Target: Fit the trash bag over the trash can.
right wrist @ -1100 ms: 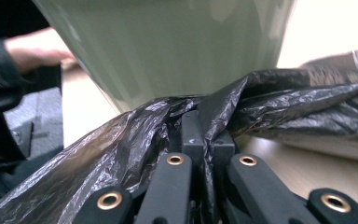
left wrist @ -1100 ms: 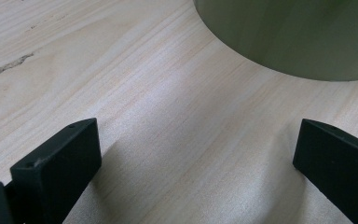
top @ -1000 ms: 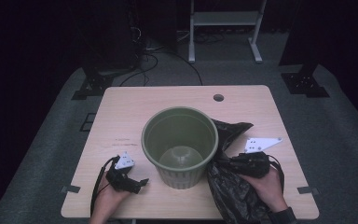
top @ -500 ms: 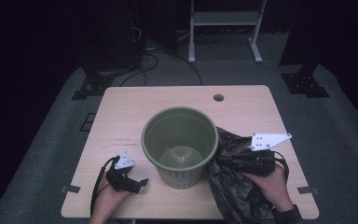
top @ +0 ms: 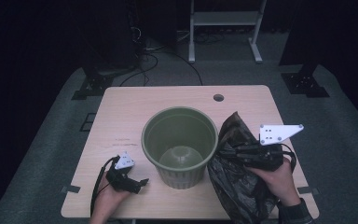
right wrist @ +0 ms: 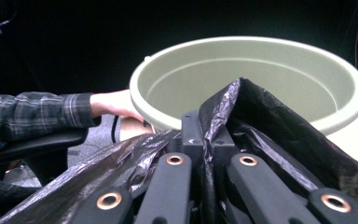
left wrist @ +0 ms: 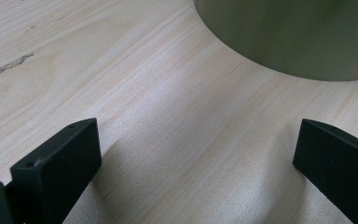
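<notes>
Item 1: green bin [top: 179,144], round, upright and empty, standing at the centre of the table [top: 135,112], slightly toward the near edge. In the right gripper view its open rim [right wrist: 247,79] rises just beyond the jaws.

Item 2: black plastic bag [top: 235,182], crumpled, at 4 o'clock from the bin and touching its wall; the upper fold stands about level with the rim, and the lower part hangs past the table's near edge.

Item 3: right gripper [top: 230,151], at 3 o'clock from the bin, held off the table; jaws together and clamped on a fold of the bag [right wrist: 242,121], shown close in the right gripper view.

Item 4: left gripper [top: 137,183], at 8 o'clock from the bin, low at the table surface near the front edge; jaws wide apart with bare wood [left wrist: 191,154] between them. The bin's wall [left wrist: 298,37] lies just ahead.

Item 5: cable hole [top: 218,98], at 12 o'clock, near the table's far edge.
</notes>
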`<state>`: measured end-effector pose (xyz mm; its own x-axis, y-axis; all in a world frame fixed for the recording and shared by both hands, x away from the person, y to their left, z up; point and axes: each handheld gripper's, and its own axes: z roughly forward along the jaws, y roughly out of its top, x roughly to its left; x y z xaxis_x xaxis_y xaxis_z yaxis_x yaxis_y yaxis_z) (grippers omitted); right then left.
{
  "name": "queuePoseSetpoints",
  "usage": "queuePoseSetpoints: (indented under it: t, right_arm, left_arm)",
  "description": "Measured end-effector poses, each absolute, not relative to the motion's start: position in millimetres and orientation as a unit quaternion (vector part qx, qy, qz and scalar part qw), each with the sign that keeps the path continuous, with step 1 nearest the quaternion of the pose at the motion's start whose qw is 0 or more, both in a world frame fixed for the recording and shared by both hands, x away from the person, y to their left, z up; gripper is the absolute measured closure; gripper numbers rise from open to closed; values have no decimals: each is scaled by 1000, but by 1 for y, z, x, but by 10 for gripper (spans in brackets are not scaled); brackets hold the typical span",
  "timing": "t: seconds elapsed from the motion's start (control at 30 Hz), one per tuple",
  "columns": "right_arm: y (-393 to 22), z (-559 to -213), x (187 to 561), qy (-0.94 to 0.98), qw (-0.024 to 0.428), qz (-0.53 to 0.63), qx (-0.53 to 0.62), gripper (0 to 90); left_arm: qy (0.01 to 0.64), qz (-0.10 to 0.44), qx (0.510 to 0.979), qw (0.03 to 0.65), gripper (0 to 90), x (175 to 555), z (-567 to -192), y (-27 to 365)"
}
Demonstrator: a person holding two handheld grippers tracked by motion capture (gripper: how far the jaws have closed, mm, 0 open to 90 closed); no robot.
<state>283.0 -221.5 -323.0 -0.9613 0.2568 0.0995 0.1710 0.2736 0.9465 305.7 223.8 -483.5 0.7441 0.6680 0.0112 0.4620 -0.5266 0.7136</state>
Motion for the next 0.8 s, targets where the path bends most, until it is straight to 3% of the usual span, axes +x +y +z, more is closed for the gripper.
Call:
queuePoseSetpoints:
  t: [0.8]
  right_arm:
    - [-161,-270,297,803,24,592,72,889]
  left_arm:
    - [328,143,862,360,0,306,-484,224]
